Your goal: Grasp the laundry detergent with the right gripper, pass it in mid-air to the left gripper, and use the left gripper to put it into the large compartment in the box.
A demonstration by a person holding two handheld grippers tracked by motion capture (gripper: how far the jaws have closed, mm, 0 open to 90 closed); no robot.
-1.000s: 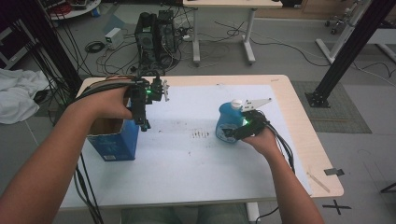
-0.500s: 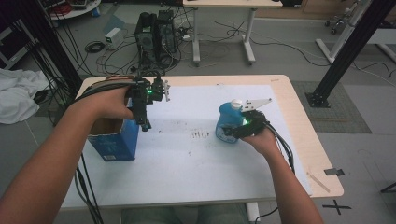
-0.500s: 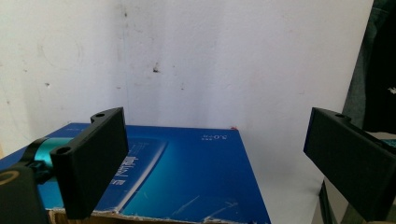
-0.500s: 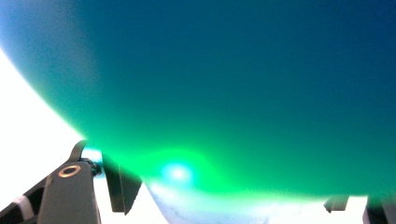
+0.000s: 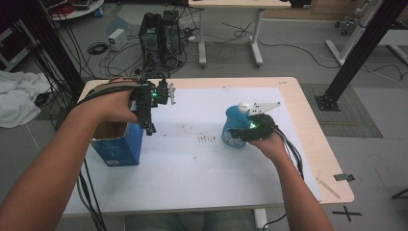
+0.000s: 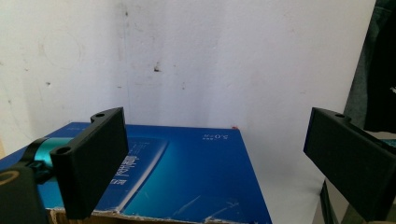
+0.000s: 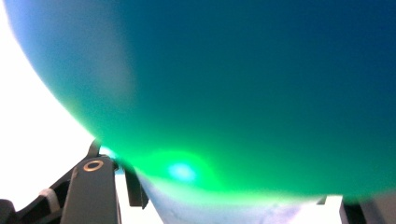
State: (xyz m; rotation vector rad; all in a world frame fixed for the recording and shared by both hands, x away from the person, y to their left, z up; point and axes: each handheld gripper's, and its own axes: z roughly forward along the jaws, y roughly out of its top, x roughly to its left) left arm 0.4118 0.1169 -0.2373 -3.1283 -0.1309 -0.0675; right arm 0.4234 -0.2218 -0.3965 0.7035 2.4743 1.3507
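A blue bottle (image 5: 234, 122) with a white cap stands on the white sheet at the table's right. My right gripper (image 5: 239, 134) reaches in from the right at its lower body. Its jaws have just been closing, and they now press on the bottle. In the right gripper view the bottle (image 7: 233, 84) bulges close up between the jaws, lit green. My left gripper (image 5: 148, 126) points down over the near corner of an open blue box (image 5: 118, 144) at the left. The left gripper (image 6: 219, 158) is open and holds nothing, with the blue box (image 6: 187, 177) lying below it.
A white sheet (image 5: 192, 163) covers most of the wooden table (image 5: 332, 173). On the floor behind stand a computer tower (image 5: 161, 33), tangled cables and a white desk's legs. A black frame post (image 5: 356, 53) rises at the right, and a white cloth (image 5: 19, 101) lies at the left.
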